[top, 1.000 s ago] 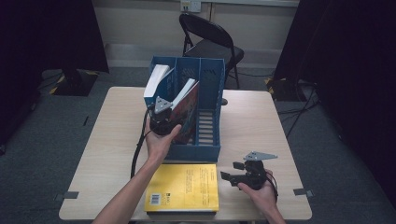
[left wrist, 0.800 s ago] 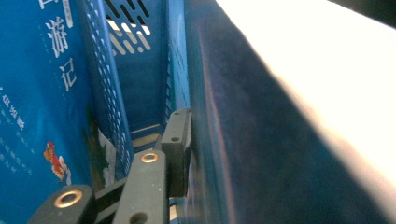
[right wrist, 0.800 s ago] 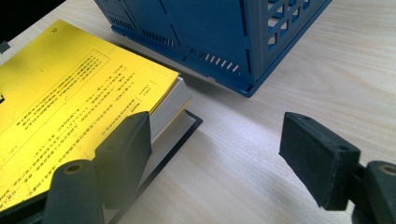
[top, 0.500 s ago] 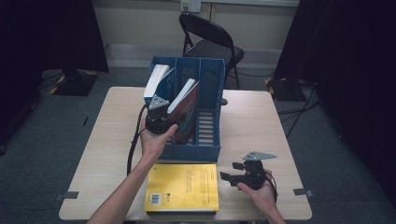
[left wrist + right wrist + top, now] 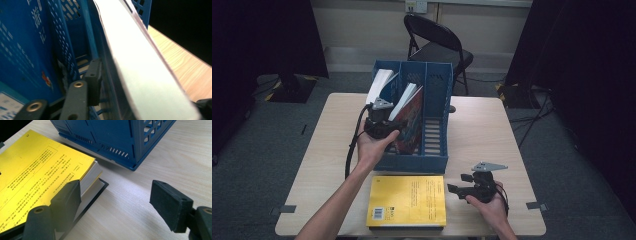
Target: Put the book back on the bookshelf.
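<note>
Now we clamp left gripper (image 5: 384,116) on red-covered book (image 5: 411,120) in blue file rack (image 5: 437,125); right gripper (image 5: 464,186) wide, empty. Risk: tilted book snags divider.

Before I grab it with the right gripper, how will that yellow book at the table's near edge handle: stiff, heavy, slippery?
The yellow book looks thick, a deep page block under its cover, so probably heavy and fairly stiff. Its cover looks smooth, so pads may slip. It rests on a dark flat item, which might drag along. The right gripper stands open beside its corner.
</note>
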Demonstrator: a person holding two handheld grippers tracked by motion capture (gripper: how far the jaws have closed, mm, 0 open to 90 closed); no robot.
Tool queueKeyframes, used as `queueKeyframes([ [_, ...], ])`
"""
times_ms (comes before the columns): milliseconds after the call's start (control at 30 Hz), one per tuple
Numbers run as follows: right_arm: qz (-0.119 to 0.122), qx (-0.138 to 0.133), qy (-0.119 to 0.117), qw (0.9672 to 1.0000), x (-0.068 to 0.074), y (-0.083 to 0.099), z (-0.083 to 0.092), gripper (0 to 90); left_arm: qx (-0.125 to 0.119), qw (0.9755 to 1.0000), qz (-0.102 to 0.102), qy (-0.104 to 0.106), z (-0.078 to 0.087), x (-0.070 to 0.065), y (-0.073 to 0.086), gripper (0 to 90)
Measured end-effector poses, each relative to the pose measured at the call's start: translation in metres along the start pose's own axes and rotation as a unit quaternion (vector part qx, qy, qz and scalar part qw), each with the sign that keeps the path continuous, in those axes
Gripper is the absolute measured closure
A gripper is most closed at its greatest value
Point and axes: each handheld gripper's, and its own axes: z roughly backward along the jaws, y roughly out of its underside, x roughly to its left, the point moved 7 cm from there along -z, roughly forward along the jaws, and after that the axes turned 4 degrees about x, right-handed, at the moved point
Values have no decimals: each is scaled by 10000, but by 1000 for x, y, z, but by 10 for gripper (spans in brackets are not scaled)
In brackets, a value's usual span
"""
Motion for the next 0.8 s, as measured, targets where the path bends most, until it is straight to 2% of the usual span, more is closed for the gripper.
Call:
queueKeyframes([
  [33, 3, 7, -1, 10000, 0, 0, 0, 242, 50, 10000, -59, 5, 0, 0, -1, 665],
  [200, -6, 19, -12, 10000, 0, 0, 0, 242, 109, 9998, -43, 148, 1, -2, -8, 668],
  [267, -11, 16, -9, 10000, 0, 0, 0, 242, 192, 9997, 42, 118, 2, -2, -12, 660],
  [333, -21, 19, -14, 10000, 0, 0, 0, 242, 299, 9996, 20, 17, 4, -2, -17, 677],
  [367, -30, 18, -31, 10000, 0, 0, 0, 241, 340, 9994, 102, -5, 5, -2, -20, 682],
  [433, -40, 22, -60, 10000, 2, 0, 0, 242, 480, 9988, 90, 36, 5, -2, -21, 683],
  [500, -50, 29, -74, 10000, 2, 0, 0, 244, 649, 9976, 238, 77, 5, -2, -23, 681],
  [600, -56, 31, -97, 9999, 1, 0, 0, 247, 1066, 9937, 331, 92, 4, -3, -27, 673],
  [633, -60, 39, -98, 9999, 1, 0, 0, 246, 1105, 9932, 343, 78, 5, -2, -29, 675],
  [800, -47, 47, -91, 9999, 1, 0, 0, 245, 1510, 9876, 408, -139, 1, 0, -37, 686],
])
